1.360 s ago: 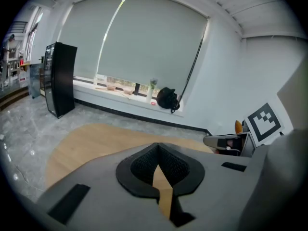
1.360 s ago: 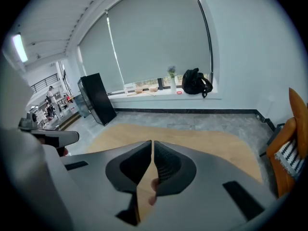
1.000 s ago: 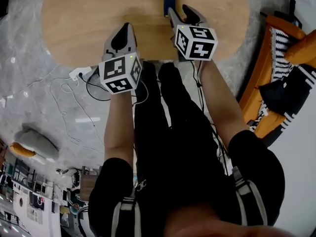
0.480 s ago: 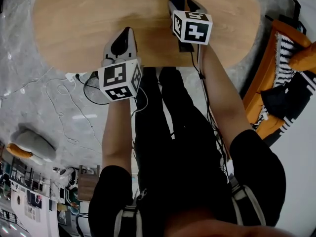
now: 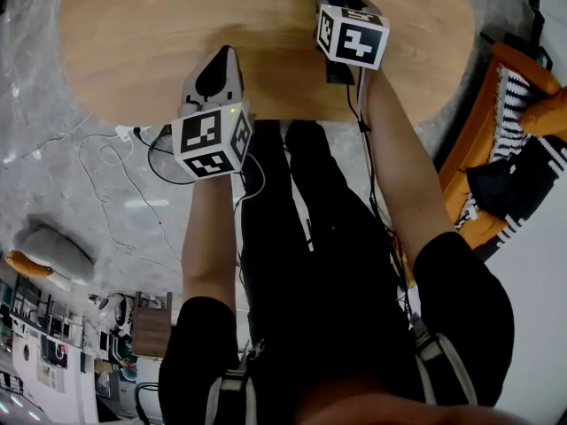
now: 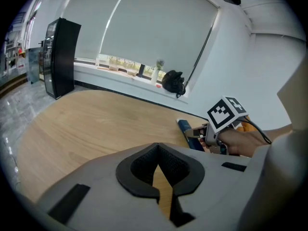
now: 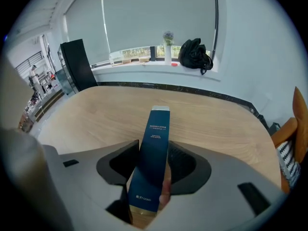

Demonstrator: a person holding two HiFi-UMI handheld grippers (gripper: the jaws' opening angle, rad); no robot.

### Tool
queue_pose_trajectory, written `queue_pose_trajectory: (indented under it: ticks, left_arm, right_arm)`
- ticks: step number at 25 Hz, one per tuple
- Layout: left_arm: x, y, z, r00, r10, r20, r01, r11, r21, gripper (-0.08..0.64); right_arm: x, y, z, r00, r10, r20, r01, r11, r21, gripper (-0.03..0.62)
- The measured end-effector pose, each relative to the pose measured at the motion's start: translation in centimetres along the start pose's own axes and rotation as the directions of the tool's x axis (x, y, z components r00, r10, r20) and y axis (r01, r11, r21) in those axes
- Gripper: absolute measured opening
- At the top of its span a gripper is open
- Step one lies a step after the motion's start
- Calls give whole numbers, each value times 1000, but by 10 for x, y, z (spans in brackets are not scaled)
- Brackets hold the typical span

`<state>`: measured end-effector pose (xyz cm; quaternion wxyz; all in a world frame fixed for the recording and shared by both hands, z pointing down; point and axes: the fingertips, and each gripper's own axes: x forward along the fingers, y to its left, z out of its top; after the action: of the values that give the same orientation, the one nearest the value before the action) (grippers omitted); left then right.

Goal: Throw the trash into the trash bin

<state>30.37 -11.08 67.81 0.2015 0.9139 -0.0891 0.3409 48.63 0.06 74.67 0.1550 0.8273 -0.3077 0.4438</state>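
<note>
Reads as an office or meeting room. Right claw point(image 7: 154, 150) sits over a big oval wood surface point(image 7: 96, 114). Ahead of it: wide window with roller blind point(image 7: 159, 18), black bag point(image 7: 195, 56) on the sill. Tall black cabinet point(image 7: 77, 64) far left, orange chair point(image 7: 297, 112) right. Behind, power strip point(image 5: 133, 135) on the grey stone floor point(image 5: 53, 104).

**A:** What writing can be read here?

**B:** In the right gripper view, the slim dark blue cardboard box point(image 7: 153, 170) has pale capitals near its top that read "MODERN STYLE".

**A:** Anything more on that box?

**B:** Two smaller lines sit under the title, and a short line sits near the gold lower end. All are too small to read.

**A:** Any other signs?

**B:** In the head view, the left white cube point(image 5: 211, 138) and the right white cube point(image 5: 353, 36) carry black square code patterns.
</note>
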Motion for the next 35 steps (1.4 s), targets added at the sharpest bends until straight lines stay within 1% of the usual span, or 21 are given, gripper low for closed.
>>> queue_pose_trajectory:
  ticks: [5,9,13,16,20,23,26,28,31,35]
  left_arm:
    - [-6,-5,2,1000,17,21,-17,1000,-15,8]
    - [-13,-11,4,998,40,44,-39,999,-33,8]
    - [-26,-20,7,995,70,75,-67,996,-51,8]
    - [-38,-30,7,991,96,94,-89,993,-74,8]
    - [-56,-41,-5,985,136,110,-121,984,-129,8]
    - [-66,-44,-19,980,164,110,-145,976,-162,6]
    - [-84,-42,-33,972,205,113,-180,964,-195,8]
    - [-100,-31,-43,963,244,113,-214,950,-226,8]
    - [-127,-2,-60,942,317,108,-275,917,-291,8]
    - [-173,37,-89,905,411,107,-347,861,-373,8]
  right_arm:
    - [-32,8,11,995,33,96,-28,999,-46,186]
    - [-75,18,21,978,76,193,-60,995,-84,186]
    - [-114,28,21,960,128,250,-98,987,-129,186]
    - [-137,30,13,951,158,267,-118,980,-159,186]
    - [-153,34,-6,948,204,244,-161,969,-186,186]
    - [-158,50,-16,940,257,225,-206,952,-226,186]
    - [-166,78,-27,923,328,200,-270,924,-269,186]
    - [-170,106,-35,907,384,175,-321,896,-307,186]
    - [-175,157,-48,874,471,123,-396,835,-381,186]
    - [-189,225,-76,823,566,45,-484,741,-465,186]
